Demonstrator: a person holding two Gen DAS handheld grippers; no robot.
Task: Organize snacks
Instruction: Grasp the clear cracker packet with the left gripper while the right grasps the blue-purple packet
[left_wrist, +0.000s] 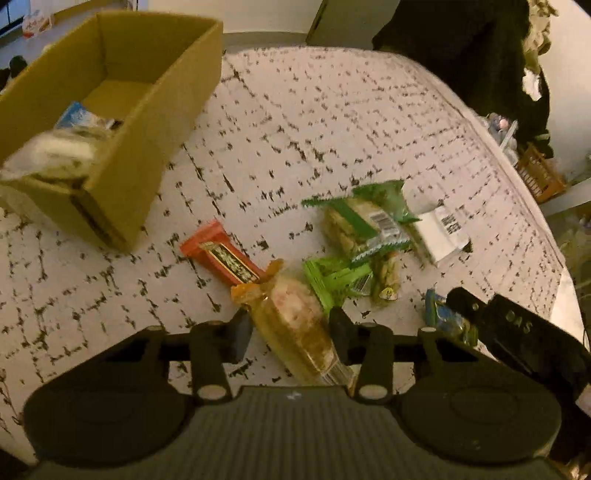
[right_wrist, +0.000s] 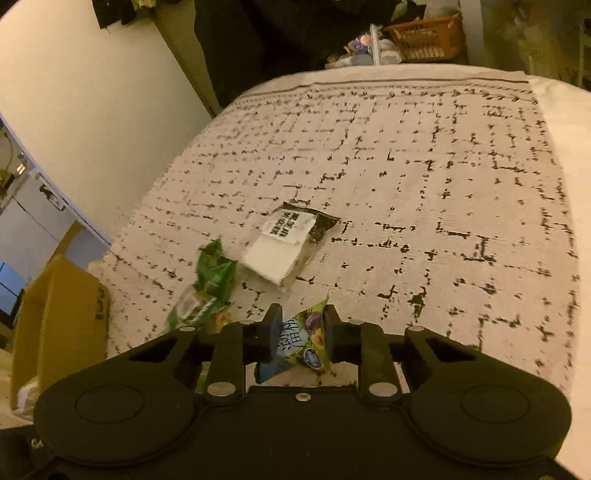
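- Right gripper (right_wrist: 300, 328): two black fingers closed on a small green and blue foil snack packet (right_wrist: 306, 345) printed with fruit.
- Green crinkled plastic snack wrapper (right_wrist: 207, 288): lying on the white tablecloth with black broken-line grid pattern (right_wrist: 424, 177), left of the gripper.
- White and dark flat snack packet (right_wrist: 286, 243): just beyond the green wrapper, on the cloth.
- Brown cardboard box (right_wrist: 62, 317): at the left edge, partly visible.
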